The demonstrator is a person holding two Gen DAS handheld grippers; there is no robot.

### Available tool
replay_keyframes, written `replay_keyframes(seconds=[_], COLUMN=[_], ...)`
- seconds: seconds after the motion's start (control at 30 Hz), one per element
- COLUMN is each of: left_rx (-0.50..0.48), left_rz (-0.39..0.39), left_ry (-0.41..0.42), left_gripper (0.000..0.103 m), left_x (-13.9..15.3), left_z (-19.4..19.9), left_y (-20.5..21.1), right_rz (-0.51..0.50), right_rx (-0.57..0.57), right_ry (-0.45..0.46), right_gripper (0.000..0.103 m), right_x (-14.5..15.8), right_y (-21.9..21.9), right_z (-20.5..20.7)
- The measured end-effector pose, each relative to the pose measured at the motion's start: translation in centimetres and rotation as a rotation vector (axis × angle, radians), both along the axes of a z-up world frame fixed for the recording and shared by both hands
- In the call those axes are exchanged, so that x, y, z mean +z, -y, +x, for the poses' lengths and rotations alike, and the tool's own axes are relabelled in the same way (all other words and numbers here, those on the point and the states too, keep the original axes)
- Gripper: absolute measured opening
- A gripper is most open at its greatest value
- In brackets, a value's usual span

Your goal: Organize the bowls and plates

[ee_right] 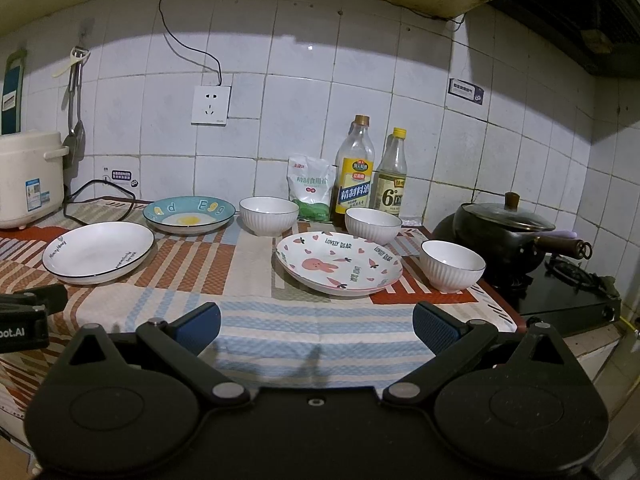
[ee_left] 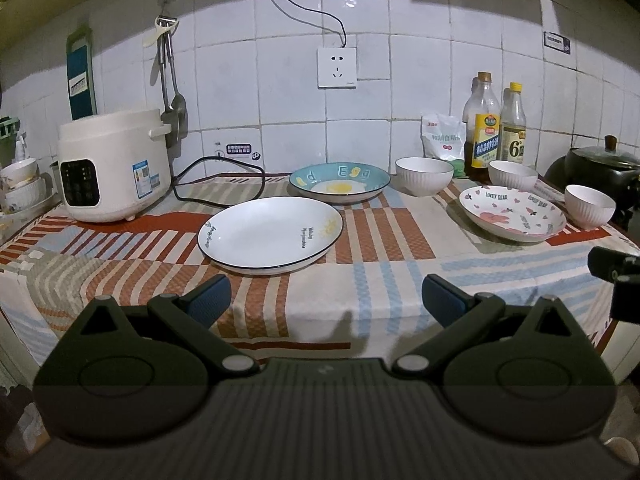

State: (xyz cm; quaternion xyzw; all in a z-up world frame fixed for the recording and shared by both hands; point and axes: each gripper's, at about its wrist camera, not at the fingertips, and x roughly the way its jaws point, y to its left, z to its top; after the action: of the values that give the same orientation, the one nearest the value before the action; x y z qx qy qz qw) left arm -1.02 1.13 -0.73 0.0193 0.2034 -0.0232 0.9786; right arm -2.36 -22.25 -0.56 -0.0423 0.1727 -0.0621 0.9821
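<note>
Both grippers, left [ee_left: 326, 300] and right [ee_right: 316, 328], empty, jaws wide apart, hovering over front edge of bench [ee_right: 280, 340].

Three plates spread mid-bench: white [ee_left: 270, 234], blue egg [ee_left: 339, 182] behind, pink bear [ee_right: 339, 264] toward right edge. Three bowls [ee_right: 269, 215] [ee_right: 373, 224] [ee_right: 452, 265] scattered around pink plate.

Likely start: approach white plate low, pinch rim, lift level, stack plates; nest bowls separately.

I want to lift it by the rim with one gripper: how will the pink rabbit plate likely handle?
The pink rabbit plate looks like glazed ceramic, so probably slippery and breakable. It is wide and shallow, so held at one edge it would likely droop. Its raised rim gives the open right gripper some purchase.
</note>
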Motion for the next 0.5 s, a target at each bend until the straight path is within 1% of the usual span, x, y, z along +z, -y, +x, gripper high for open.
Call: replay_keyframes(seconds=[0.27, 0.5], left_rx=[-0.018, -0.048], left_rz=[-0.018, -0.052], left_ry=[-0.005, -0.024], left_gripper=[0.103, 0.103], left_x=[0.2, 0.4], left_z=[-0.2, -0.1], left_y=[-0.4, -1.1], right_rz=[-0.003, -0.009], right_rx=[0.000, -0.003], right_ry=[-0.004, -0.007], right_gripper=[0.103, 0.103], right_x=[0.0, 0.0], right_y=[0.2, 0.2], right_z=[0.2, 0.3])
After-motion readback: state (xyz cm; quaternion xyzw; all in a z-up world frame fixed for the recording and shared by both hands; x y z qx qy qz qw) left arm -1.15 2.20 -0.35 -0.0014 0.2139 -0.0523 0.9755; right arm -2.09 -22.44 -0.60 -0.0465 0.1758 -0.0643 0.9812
